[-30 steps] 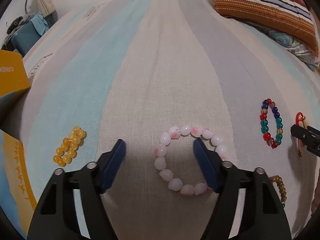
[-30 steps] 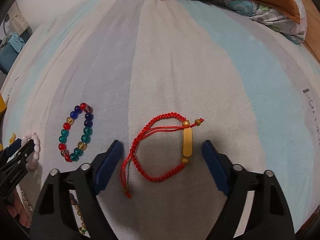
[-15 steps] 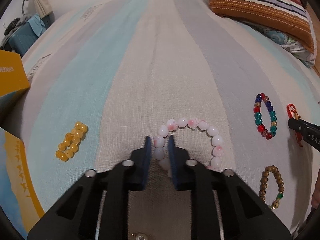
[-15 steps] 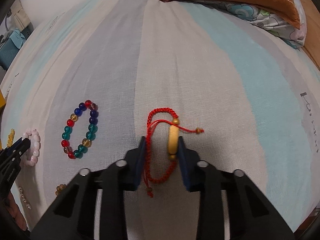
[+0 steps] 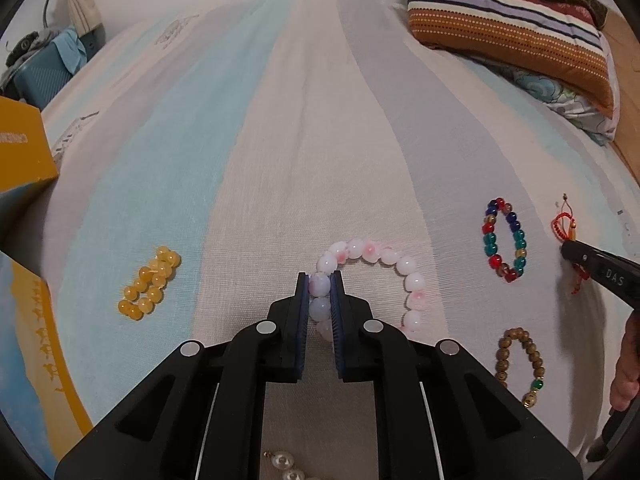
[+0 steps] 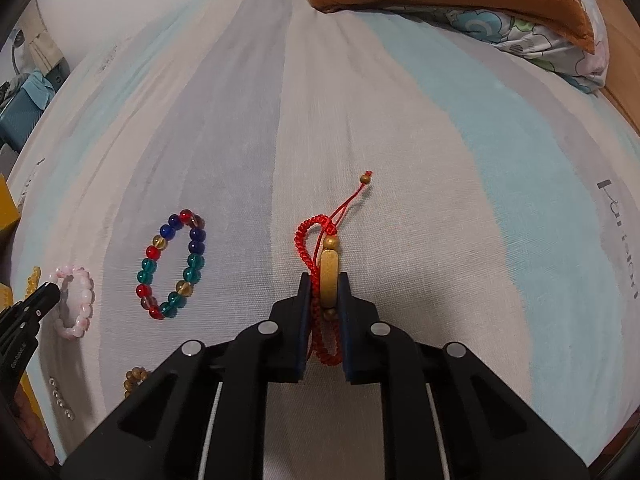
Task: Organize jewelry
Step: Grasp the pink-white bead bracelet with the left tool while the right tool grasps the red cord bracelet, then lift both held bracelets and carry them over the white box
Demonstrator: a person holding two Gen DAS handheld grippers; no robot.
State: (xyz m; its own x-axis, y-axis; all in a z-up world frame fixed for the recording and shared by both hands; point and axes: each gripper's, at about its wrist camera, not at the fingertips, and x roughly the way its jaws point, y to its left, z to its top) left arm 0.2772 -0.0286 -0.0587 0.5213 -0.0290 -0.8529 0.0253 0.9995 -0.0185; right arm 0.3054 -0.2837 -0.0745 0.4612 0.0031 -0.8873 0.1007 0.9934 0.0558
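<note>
Striped cloth in pale blue, cream and grey is covering the bed [image 5: 312, 128], which is carrying everything. Sitting at its far right corner is a striped pillow [image 5: 504, 20], and a yellow box [image 5: 20, 148] is showing at the left edge.

My left gripper [image 5: 319, 280] is clenching the near-left side of the pink bracelet [image 5: 404, 266], with two or three pale beads pinched between its blue pads while the rest of the loop is lying on the cream stripe, curving off to the right. My right gripper [image 6: 325, 280] is grasping the red cord bracelet [image 6: 306, 236], squeezing its yellow bar [image 6: 329, 276] and the braided cord together; the loop is sticking out past the tips and a loose tail with a small bead is trailing further away on the bed.

Between the two grippers the coloured bracelet [image 6: 172, 266] is lying flat as an open oval of red, blue, teal and amber beads. Well to the left of my left gripper the amber bracelet [image 5: 149, 283] is lying folded into a short double row. Near my right side the brown bracelet [image 5: 520, 364], with one green bead, is resting on the cloth. Close under my left gripper a few pearls [image 5: 286, 465] are peeking out.
</note>
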